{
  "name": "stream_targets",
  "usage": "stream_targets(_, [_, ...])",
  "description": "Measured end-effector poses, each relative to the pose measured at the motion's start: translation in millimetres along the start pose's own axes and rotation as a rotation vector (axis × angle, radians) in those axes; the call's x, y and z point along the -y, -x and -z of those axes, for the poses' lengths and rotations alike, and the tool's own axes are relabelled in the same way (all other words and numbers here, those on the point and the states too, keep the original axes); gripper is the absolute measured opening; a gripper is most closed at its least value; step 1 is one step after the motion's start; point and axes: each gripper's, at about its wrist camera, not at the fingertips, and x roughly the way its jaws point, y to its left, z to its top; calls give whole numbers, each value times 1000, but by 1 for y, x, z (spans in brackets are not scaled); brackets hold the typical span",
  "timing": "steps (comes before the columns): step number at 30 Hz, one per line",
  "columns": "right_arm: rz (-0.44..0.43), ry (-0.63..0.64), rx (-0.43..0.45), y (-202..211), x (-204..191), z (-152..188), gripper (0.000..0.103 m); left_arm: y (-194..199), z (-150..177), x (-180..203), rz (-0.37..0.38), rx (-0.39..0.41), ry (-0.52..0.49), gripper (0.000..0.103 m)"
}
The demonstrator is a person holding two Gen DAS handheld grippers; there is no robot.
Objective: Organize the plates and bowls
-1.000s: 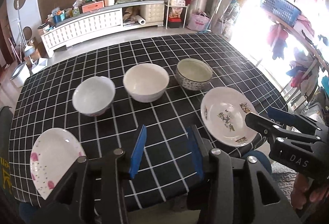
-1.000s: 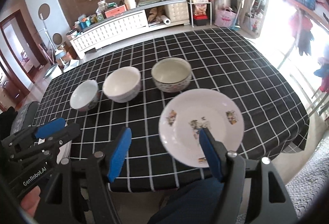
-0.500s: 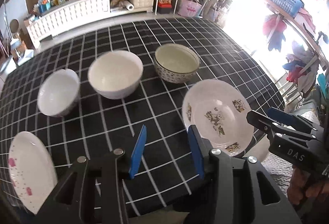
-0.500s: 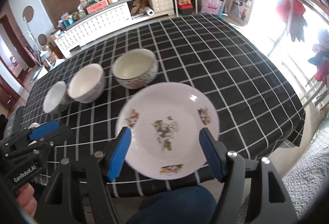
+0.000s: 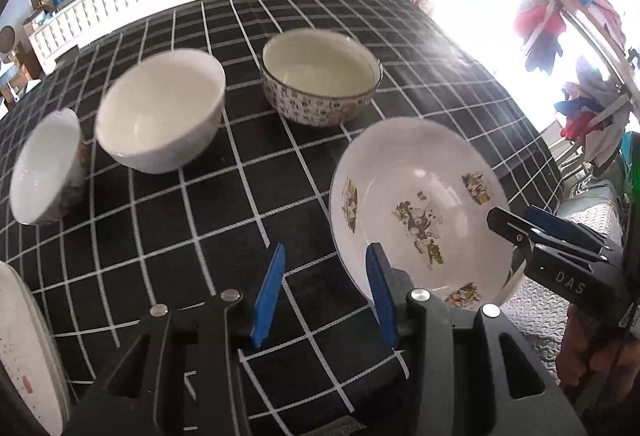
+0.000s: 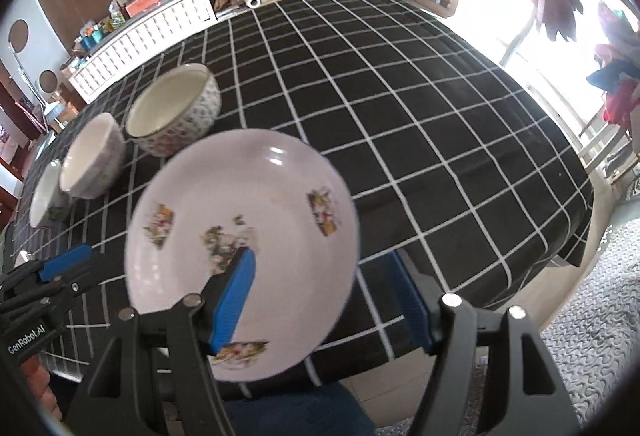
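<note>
My right gripper [image 6: 324, 296] stands wide with its jaws straddling the near rim of the white flower-printed plate [image 6: 256, 211], one blue pad over the dish and the other beneath it, not visibly pressing. My left gripper [image 5: 324, 296] hangs part-open and empty above the black white-gridded tablecloth [image 5: 192, 228]. Beyond sit the patterned bowl [image 5: 320, 75], plain white bowl [image 5: 160, 115] and small white bowl [image 5: 44, 171].
</note>
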Motion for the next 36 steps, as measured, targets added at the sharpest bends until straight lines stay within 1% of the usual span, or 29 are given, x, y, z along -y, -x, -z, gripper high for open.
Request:
stream_targets(1, [1, -4, -1, -3, 2, -1, 73, -4, -1, 0, 8, -7, 4, 39])
stream_targets(2, [3, -8, -1, -5, 5, -1, 73, -10, -2, -1, 31, -21, 14, 39])
stream_targets(4, [19, -25, 11, -11, 10, -1, 73, -18, -3, -4, 46, -34, 37, 39])
stream_targets(8, [19, -46, 19, -17, 18, -2, 72, -30, -5, -4, 39, -46, 43, 39])
stream_targets(10, [20, -42, 27, -18, 18, -2, 69, -33, -6, -4, 34, -51, 36, 39])
stream_targets(12, [20, -35, 35, -19, 18, -3, 64, -36, -7, -3, 33, -55, 30, 39])
stream_targets(14, [17, -31, 31, -23, 18, -4, 57, -40, -8, -3, 42, -68, 26, 33])
stream_targets(16, [15, -24, 21, -26, 16, -5, 46, -43, -8, -2, 45, -73, 28, 27])
stream_targets(18, [0, -18, 24, -26, 15, -5, 42, -46, -7, -2, 47, -72, 27, 25])
stream_targets(19, [-7, -11, 28, -26, 15, -6, 37, -46, -7, -2, 51, -72, 25, 22])
stream_targets(20, [-13, -5, 31, -25, 14, -6, 35, -46, -8, 0, 54, -71, 16, 19])
stream_targets(22, [-17, 12, 34, -25, 9, -6, 27, -46, -8, 3, 48, -67, 3, 16])
stream_targets(23, [-17, 21, 35, -25, 7, -6, 26, -46, -8, 5, 48, -65, -5, 14])
stream_targets(25, [-14, 23, 36, -26, 8, -6, 26, -46, -8, 7, 41, -62, -11, 14])
stream_targets(28, [-18, 24, 34, -26, 8, -6, 26, -46, -8, 6, 54, -60, -8, 14])
stream_targets(32, [9, 51, 41, -29, 2, -8, 27, -47, -6, 6, 56, -52, -7, 14])
stream_targets(36, [9, 0, 13, -28, 3, -10, 27, -46, -2, 7, 40, -40, -11, 14])
